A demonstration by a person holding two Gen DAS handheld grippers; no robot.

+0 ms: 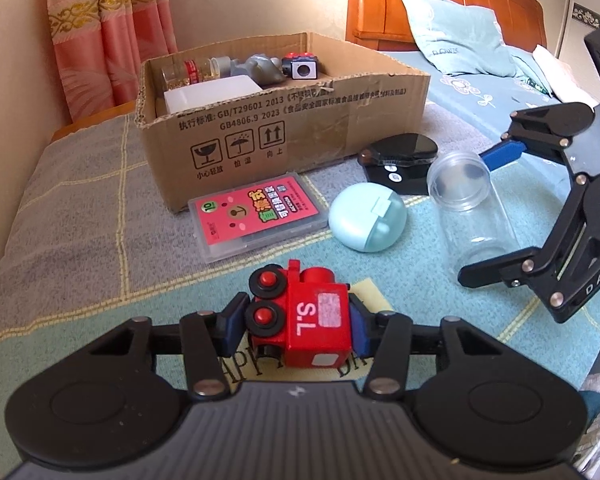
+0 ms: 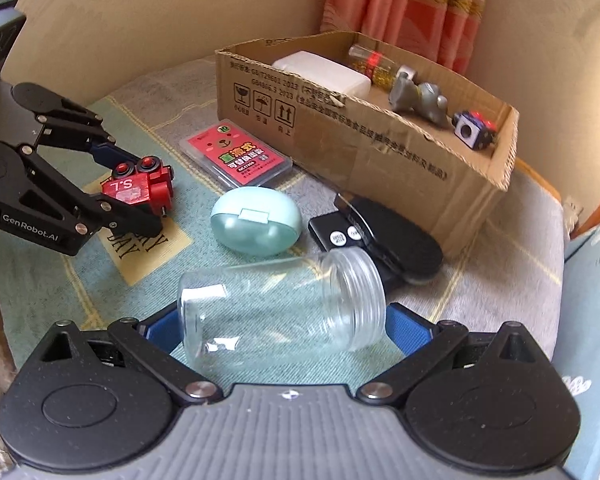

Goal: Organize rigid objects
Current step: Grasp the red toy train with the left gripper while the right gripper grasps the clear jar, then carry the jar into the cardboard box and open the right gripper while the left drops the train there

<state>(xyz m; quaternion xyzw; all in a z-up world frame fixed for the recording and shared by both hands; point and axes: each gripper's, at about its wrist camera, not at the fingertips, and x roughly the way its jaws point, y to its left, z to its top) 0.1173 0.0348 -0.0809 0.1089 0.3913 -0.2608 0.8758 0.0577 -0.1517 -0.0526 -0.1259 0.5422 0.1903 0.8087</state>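
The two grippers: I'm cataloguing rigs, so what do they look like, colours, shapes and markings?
Both look alike. The left gripper has a ribbed grey body, two round black discs, black linkage bars with silver pivot pins, and blue finger pads. Its side reads "GenRobot.AI" in white. The right gripper is the same build, with brighter blue pads; the letters "DAS" show on its side. No cables or sleeves are visible.

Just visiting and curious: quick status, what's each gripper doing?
Left gripper shut on red toy train. Right gripper open around clear jar, lying sideways. Cardboard box unobstructed.
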